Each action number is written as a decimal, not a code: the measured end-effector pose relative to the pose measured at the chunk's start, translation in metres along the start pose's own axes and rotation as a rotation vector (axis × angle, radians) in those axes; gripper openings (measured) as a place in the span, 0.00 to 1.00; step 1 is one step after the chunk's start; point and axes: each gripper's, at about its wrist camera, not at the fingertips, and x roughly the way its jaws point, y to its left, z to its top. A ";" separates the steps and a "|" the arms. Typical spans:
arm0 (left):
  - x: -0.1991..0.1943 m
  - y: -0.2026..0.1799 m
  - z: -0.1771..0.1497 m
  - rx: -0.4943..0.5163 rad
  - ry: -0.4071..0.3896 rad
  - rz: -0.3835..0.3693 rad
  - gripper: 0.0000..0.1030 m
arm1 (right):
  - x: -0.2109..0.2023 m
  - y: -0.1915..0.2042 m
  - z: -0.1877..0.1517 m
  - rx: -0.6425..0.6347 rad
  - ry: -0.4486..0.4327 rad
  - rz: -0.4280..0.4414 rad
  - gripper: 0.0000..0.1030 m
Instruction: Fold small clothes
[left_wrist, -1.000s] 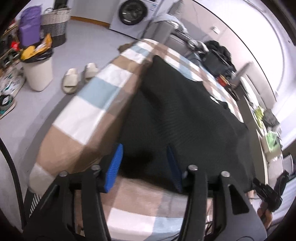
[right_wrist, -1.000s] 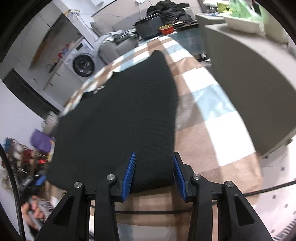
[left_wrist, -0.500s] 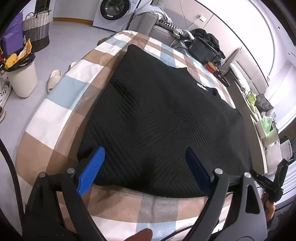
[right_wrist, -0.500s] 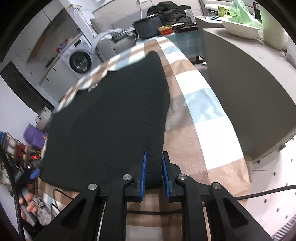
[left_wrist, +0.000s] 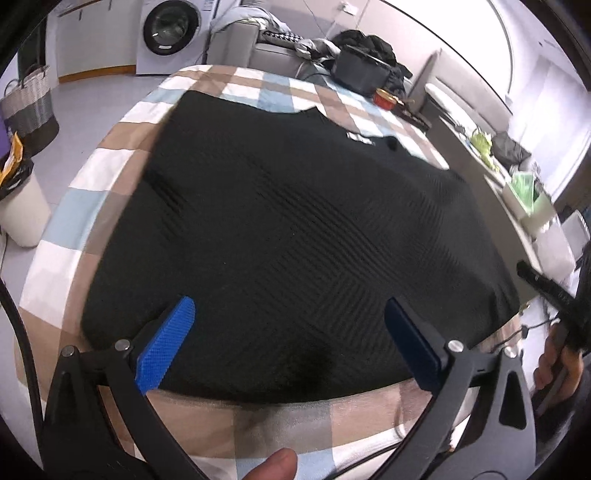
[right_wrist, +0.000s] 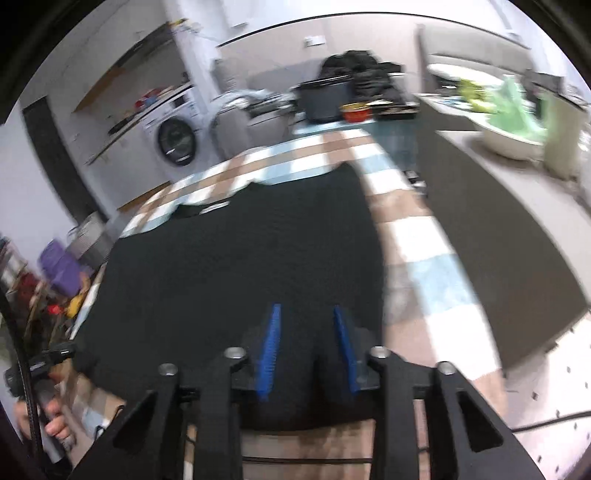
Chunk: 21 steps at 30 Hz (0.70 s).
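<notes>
The garment (left_wrist: 295, 229) is a black knit top lying flat on a checked cloth (left_wrist: 110, 177) that covers the table. Its neck end points toward the far edge; its hem lies along the near edge, just ahead of both tools.

The left gripper (left_wrist: 291, 343) stands spread wide above the hem. Its jaws have just been opening, and the fabric lies below them, not pinched. The right gripper (right_wrist: 306, 350) is partly spread near the right hem corner. Its jaws have just been opening from a narrower gap. The knit looks bunched between the pads (right_wrist: 269, 350), but motion blur prevents a firm reading of whether it is held.

Handling, as judged: the knit is soft, light and limp, with a ribbed chevron texture that should resist slipping in the pads. It will sag and drag if lifted at one point. Hold it at the two hem corners, or at a side edge, taking both layers.

A small white label (left_wrist: 360, 136) sits at the neck. Its writing cannot be read.
</notes>
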 end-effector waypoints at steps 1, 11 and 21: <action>0.002 0.000 -0.001 0.011 0.002 0.003 0.99 | 0.003 0.007 -0.001 -0.016 0.016 0.027 0.38; 0.006 0.013 -0.016 0.126 0.045 0.095 0.99 | 0.061 0.065 -0.025 -0.302 0.202 0.078 0.41; -0.018 0.062 0.030 -0.024 -0.077 0.151 0.99 | 0.036 -0.011 0.013 -0.173 0.129 -0.121 0.44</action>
